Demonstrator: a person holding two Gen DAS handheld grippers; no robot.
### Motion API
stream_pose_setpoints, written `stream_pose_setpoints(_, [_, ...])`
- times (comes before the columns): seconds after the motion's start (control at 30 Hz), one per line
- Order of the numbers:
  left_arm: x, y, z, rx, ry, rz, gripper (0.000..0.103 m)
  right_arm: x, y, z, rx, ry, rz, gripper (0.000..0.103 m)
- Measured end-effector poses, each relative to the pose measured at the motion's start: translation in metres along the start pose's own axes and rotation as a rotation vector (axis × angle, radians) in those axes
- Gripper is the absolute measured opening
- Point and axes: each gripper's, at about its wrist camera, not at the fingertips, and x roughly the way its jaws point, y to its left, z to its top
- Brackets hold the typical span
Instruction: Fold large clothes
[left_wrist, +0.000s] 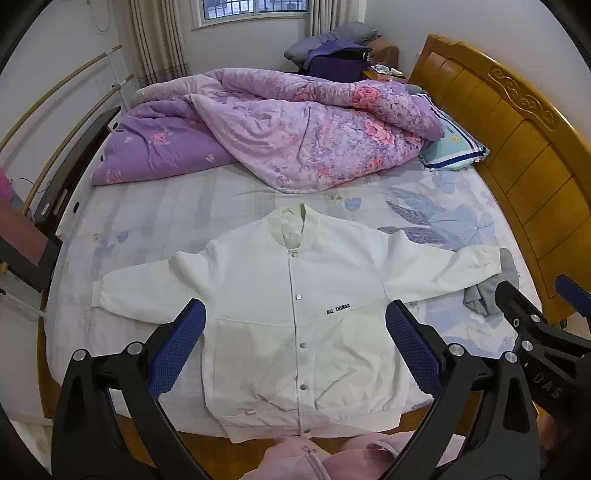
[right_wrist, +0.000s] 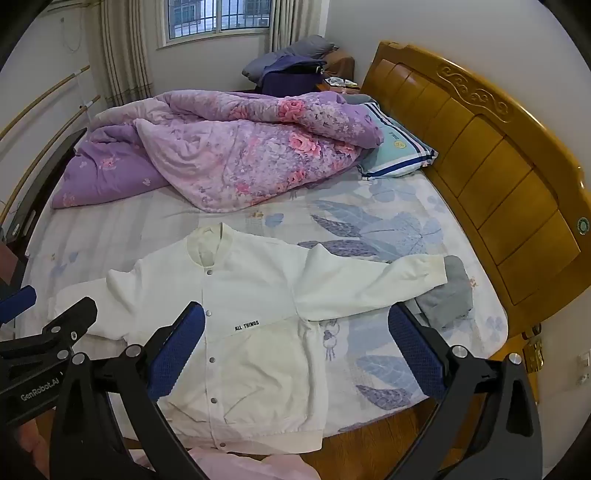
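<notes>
white jacket spread flat on the bed, both tongs open above it.

the white jacket (left_wrist: 291, 325) lies face up at the near edge of the bed (left_wrist: 155, 206), snaps closed, collar far, hem hanging over the near edge, sleeves out left and right. the right cuff touches a grey cloth (left_wrist: 491, 291). a purple floral quilt (left_wrist: 295, 129) is bunched at the far side, a pillow (left_wrist: 454, 144) against the wooden headboard (left_wrist: 517, 147) at right. the left gripper (left_wrist: 295, 332) and right gripper (right_wrist: 295, 336) hang over the jacket, jaws spread wide, holding nothing.

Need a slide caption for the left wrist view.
Open left gripper above a white jacket spread flat on the bed, sleeves out, snaps closed.
</notes>
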Motion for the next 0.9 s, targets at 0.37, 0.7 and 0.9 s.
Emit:
stream_pose_setpoints(0.37, [0.002, -0.007, 0.0, 0.005, 0.006, -0.008, 0.098, 0.009, -0.005, -0.004, 0.007, 0.02, 0.037, 0.096])
stream_pose_setpoints(0.7, [0.002, -0.015, -0.002, 0.002, 0.013, -0.009, 0.098, 0.009, -0.001, 0.0, 0.003, 0.031, 0.048, 0.096])
stream_pose_setpoints(0.9, [0.002, -0.012, -0.002, 0.003, 0.015, -0.014, 0.098, 0.008, -0.002, -0.002, -0.002, 0.032, 0.06, 0.096])
